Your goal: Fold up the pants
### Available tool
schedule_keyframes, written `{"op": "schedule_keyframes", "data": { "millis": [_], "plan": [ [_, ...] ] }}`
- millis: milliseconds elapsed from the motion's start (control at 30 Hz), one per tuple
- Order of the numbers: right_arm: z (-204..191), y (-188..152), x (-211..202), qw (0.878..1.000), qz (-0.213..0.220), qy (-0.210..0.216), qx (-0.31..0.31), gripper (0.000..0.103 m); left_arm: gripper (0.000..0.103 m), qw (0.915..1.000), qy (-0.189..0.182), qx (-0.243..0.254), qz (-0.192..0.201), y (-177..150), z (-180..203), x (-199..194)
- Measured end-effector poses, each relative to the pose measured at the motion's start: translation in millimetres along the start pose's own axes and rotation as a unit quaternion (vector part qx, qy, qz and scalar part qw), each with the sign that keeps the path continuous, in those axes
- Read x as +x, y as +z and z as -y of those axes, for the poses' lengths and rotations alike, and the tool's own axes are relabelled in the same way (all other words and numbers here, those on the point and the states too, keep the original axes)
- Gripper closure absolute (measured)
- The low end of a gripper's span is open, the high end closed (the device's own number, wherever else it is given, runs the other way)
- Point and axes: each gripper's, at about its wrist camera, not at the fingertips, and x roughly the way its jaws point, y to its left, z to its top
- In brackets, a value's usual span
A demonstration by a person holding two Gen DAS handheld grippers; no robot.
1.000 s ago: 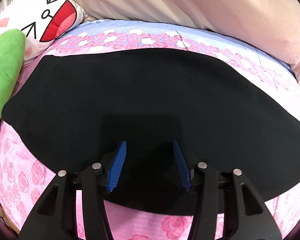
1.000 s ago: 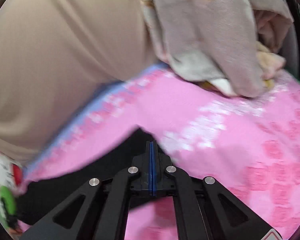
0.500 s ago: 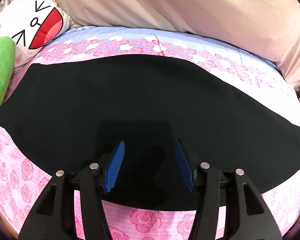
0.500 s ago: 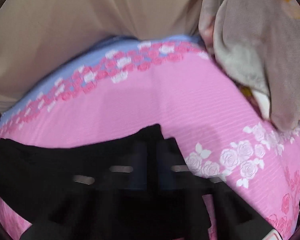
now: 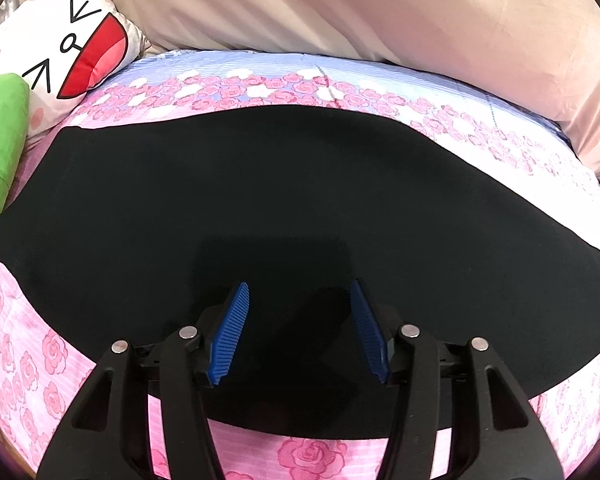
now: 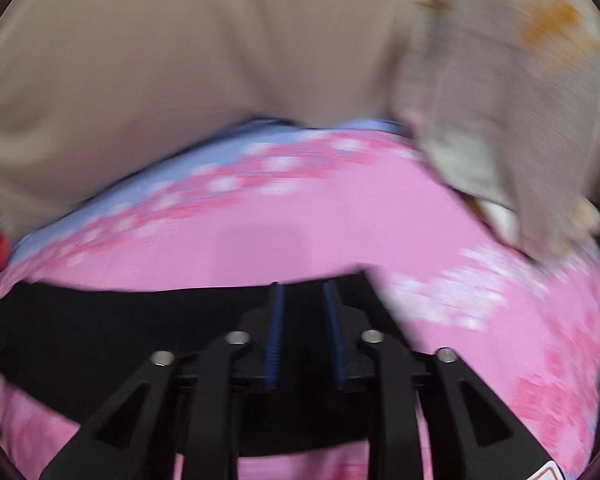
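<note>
The black pants [image 5: 260, 208] lie flat in a long band across the pink rose-print bedsheet [image 5: 308, 452]. My left gripper [image 5: 298, 296] hovers over the near part of the pants, open and empty. In the blurred right wrist view the pants' right end [image 6: 140, 320] lies under my right gripper [image 6: 302, 296], whose blue pads stand a small gap apart with nothing between them.
A beige pillow or duvet [image 5: 340, 8] runs along the far side. A white cartoon-face cushion [image 5: 60, 40] and a green plush [image 5: 0, 132] sit at far left. A crumpled grey-beige blanket [image 6: 520, 100] lies at the right end of the bed [image 6: 500, 320].
The right gripper was shut a second ago and has since opened, letting go over the pants' right end while moving fast. The left gripper shifted slightly and stayed open.
</note>
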Motion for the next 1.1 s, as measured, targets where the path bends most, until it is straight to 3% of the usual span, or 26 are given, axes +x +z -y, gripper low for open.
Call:
{"op": "schedule_keyframes", "data": {
  "millis": [33,100,200,367,600,667,700,767,833,900,933,967,1033,1100],
  "plan": [
    [-35.8,4.0,2.3,0.999,-0.004,0.036,-0.036,0.048,0.051,1.0000,0.001,-0.002,0.001,0.3,-1.7,-0.8],
    [-92.4,6.2,13.7,0.990,-0.020,0.099,-0.094,0.047,0.050,0.9999,0.002,-0.009,0.006,0.6,-7.5,-3.8],
    [-194.8,3.3,46.5,0.965,-0.061,0.187,-0.176,0.047,0.042,0.9997,0.013,-0.012,0.018,0.0,-16.3,-9.8],
    [-314.9,1.3,105.7,0.929,-0.120,0.257,-0.236,0.047,0.040,0.9990,0.028,-0.012,0.032,-1.2,-39.4,-16.8],
    [-416.7,3.3,184.5,0.896,-0.195,0.313,-0.248,0.049,0.038,0.9988,0.020,-0.022,0.039,-1.4,-65.7,-12.3],
    [-432.0,0.2,196.6,0.887,-0.205,0.330,-0.248,0.099,0.038,0.9988,0.018,-0.020,0.040,1.2,-69.1,-7.7],
    [-440.3,-0.6,198.9,0.884,-0.206,0.332,-0.255,0.098,0.038,0.9987,0.021,-0.017,0.042,1.6,-69.5,-6.6],
    [-454.9,6.6,187.4,0.892,-0.163,0.308,-0.287,0.098,0.038,0.9985,0.029,-0.010,0.046,4.7,-70.2,-3.2],
    [-456.2,20.3,188.0,0.903,-0.140,0.301,-0.274,0.098,0.038,0.9986,0.025,-0.011,0.046,7.3,-71.9,0.3],
    [-459.5,22.0,202.0,0.906,-0.147,0.288,-0.272,0.096,0.038,0.9988,0.021,-0.013,0.043,7.5,-72.7,3.4],
    [-465.3,12.8,216.2,0.898,-0.180,0.276,-0.290,0.094,0.038,0.9989,0.020,-0.013,0.041,6.9,-72.8,4.7],
    [-466.3,8.9,217.8,0.896,-0.188,0.274,-0.295,0.091,0.038,0.9989,0.021,-0.013,0.041,6.5,-73.3,4.8],
    [-461.1,15.7,196.8,0.904,-0.161,0.272,-0.287,0.073,0.038,0.9988,0.020,-0.012,0.042,5.7,-76.7,2.5],
    [-453.7,24.2,167.3,0.909,-0.118,0.285,-0.279,0.071,0.036,0.9985,0.025,-0.017,0.046,4.4,-82.5,-2.1]
  ]
}}
